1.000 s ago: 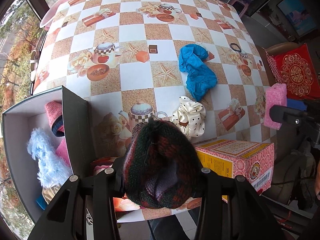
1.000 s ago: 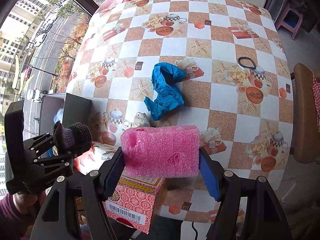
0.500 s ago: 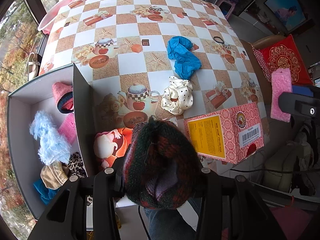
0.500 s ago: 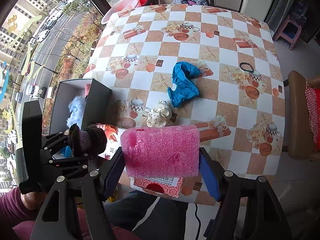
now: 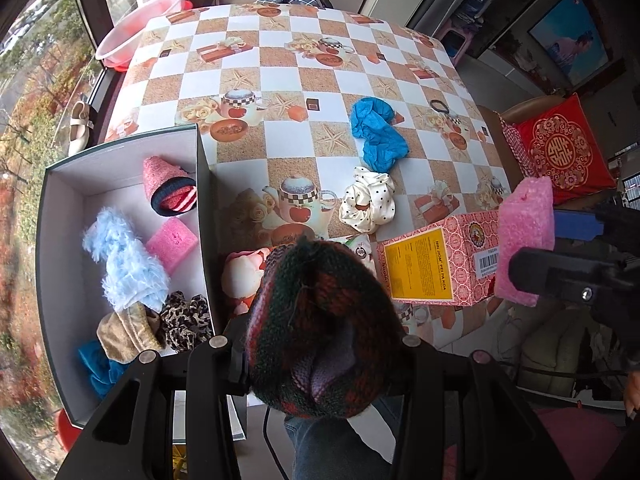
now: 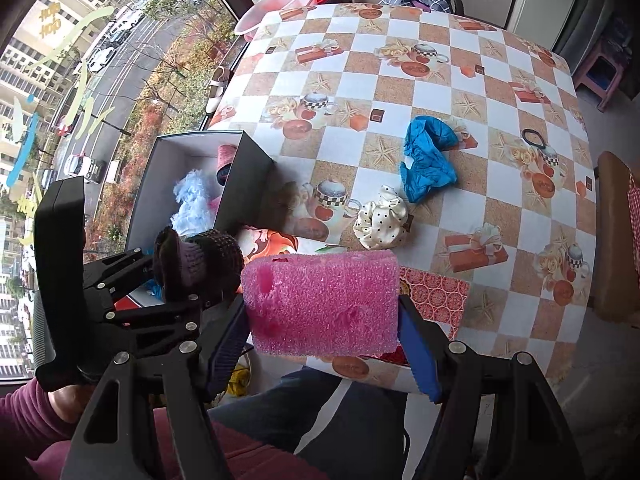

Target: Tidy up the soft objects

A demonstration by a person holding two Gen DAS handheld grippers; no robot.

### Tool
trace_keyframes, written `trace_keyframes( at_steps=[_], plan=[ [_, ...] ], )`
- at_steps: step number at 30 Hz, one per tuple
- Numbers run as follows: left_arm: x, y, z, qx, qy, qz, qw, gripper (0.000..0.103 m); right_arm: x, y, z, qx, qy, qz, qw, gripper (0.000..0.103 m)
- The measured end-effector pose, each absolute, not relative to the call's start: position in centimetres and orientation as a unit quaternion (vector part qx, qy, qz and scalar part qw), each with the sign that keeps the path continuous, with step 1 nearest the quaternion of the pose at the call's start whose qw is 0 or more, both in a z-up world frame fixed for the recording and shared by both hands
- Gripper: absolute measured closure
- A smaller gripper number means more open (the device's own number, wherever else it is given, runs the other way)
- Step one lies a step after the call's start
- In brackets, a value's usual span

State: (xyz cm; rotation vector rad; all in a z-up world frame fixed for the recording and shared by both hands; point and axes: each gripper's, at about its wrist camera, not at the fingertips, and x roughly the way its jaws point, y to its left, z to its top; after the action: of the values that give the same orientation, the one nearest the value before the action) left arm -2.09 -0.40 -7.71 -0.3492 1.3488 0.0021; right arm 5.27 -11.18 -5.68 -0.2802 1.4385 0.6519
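My left gripper [image 5: 316,344] is shut on a dark red-and-green knitted sock [image 5: 320,328], held above the table's near edge, right of the open box [image 5: 60,264]. It also shows in the right wrist view [image 6: 196,268]. My right gripper [image 6: 320,316] is shut on a pink foam block [image 6: 324,304], raised over the near edge; the block shows in the left wrist view [image 5: 524,236]. The box holds a light blue fluffy piece [image 5: 124,256], a pink foam piece [image 5: 172,244], a pink knitted sock [image 5: 168,188] and other soft things. A blue cloth [image 5: 378,136] and a white dotted scrunchie [image 5: 368,204] lie on the table.
A pink carton [image 5: 436,268] lies at the table's near edge between the grippers. A black hair tie [image 5: 440,106] lies at the right. A pink basin [image 5: 136,40] sits beyond the far left corner. A chair with a red cushion [image 5: 560,152] stands right of the table.
Both grippers have risen and pulled back from the table with their loads still held. More of the box's inside shows now.
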Motion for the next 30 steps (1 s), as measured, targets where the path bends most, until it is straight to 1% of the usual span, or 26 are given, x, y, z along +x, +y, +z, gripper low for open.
trace_keyframes(
  at_steps=[19, 30],
  plan=[
    [-6.1, 5.2, -7.0, -0.232, 0.585, 0.078, 0.773, 0.056, 2.3, -4.0, -6.5, -0.189, 0.638, 0.349, 0.659, 0.030],
    [-7.9, 7.4, -7.1, -0.255, 0.578, 0.111, 0.767, 0.056, 1.8, -2.7, -7.0, -0.201, 0.640, 0.359, 0.649, 0.030]
  ],
)
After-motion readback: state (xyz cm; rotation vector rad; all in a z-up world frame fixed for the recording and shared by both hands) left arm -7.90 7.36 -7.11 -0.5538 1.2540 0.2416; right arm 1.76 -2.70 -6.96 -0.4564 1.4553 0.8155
